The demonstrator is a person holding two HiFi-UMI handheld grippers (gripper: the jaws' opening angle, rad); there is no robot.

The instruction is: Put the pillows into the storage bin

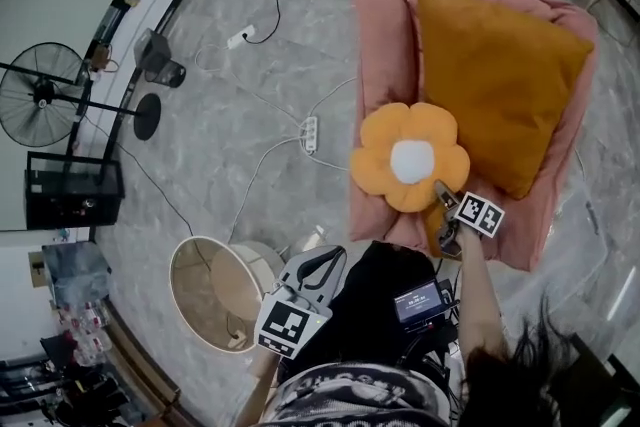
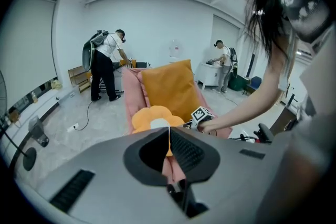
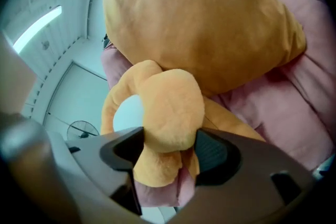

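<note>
Although neither claw carries anything, the task looks close to done: the big mustard pillow (image 1: 500,75) lies inside the pink fabric storage bin (image 1: 378,45), well beyond the right claw (image 1: 443,200). The flower pillow (image 1: 410,158) sits at the bin's near end, right at that claw's tips. It overlaps the bin's left wall, so it may need a nudge to settle fully inside; no other pillow shows outside the bin.

The right claw stands wide. In the right gripper view one plush orange petal of the flower pillow (image 3: 168,107) bulges between its jaws without being squeezed, which reads as a grip let go. The left claw (image 1: 335,255) is closed on nothing, with its tips meeting, and hangs short of the bin and well left of the right claw.

Only the head view gives the layout: both pillows in the bin, plus a power strip (image 1: 310,133) and a fan (image 1: 40,95) on the floor, far to the left of the left claw. Only the right gripper view shows the petal between the jaws, with pink bin fabric (image 3: 299,92) beneath. The left gripper view alone shows two other people (image 2: 105,63) working at the far wall, past the bin.
</note>
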